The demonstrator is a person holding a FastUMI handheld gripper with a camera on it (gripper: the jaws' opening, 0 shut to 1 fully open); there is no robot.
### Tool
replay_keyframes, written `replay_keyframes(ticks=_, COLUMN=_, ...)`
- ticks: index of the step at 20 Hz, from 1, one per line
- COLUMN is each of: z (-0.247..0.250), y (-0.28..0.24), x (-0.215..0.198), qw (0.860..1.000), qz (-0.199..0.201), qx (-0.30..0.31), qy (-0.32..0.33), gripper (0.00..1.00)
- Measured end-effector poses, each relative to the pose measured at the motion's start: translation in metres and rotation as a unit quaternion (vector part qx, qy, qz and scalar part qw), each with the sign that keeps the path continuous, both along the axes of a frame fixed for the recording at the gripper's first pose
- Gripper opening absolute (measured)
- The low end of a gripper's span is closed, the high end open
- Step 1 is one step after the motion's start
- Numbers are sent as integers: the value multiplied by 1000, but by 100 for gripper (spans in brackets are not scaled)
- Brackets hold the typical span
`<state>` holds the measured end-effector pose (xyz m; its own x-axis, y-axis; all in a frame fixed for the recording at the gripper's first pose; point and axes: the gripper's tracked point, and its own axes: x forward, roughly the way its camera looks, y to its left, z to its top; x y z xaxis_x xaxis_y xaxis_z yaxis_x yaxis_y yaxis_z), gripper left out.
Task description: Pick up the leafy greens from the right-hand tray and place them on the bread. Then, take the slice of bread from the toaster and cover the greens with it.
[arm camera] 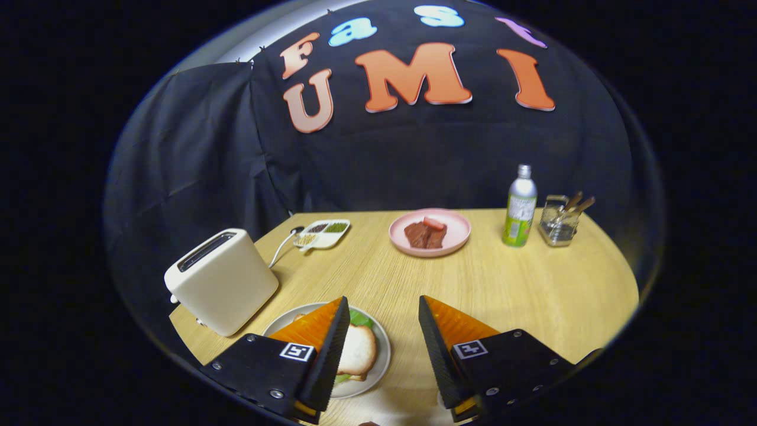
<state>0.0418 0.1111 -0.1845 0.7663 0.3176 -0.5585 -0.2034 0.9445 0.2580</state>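
Apparently complete — bread slice (357, 350) sits over leafy greens (359, 318) on the plate (383, 343) at the table's near edge, beside the toaster (222, 279). Gripper (381, 331) — fingers spread, holding nothing, just above the plate.

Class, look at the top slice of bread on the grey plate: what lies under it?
Green leaves peek out beneath the bread slice on the plate. Anything lower is covered. The open claw holds nothing.
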Motion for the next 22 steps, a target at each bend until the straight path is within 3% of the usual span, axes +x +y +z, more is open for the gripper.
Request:
replay_keyframes(ticks=3, z=46, y=-26, x=6, qw=997, qz=-38, qx=-10, qy=-71, gripper=82)
replay_keyframes(ticks=7, z=99, y=-52, x=7, qw=984, qz=-73, qx=-38, qy=-157, gripper=87)
replay_keyframes(ticks=11, z=142, y=-53, x=0, qw=971, qz=-80, qx=-42, qy=-220, gripper=90)
replay_keyframes(ticks=22, z=195, y=-43, x=-17, qw=949, qz=-96, qx=-38, qy=-297, gripper=94)
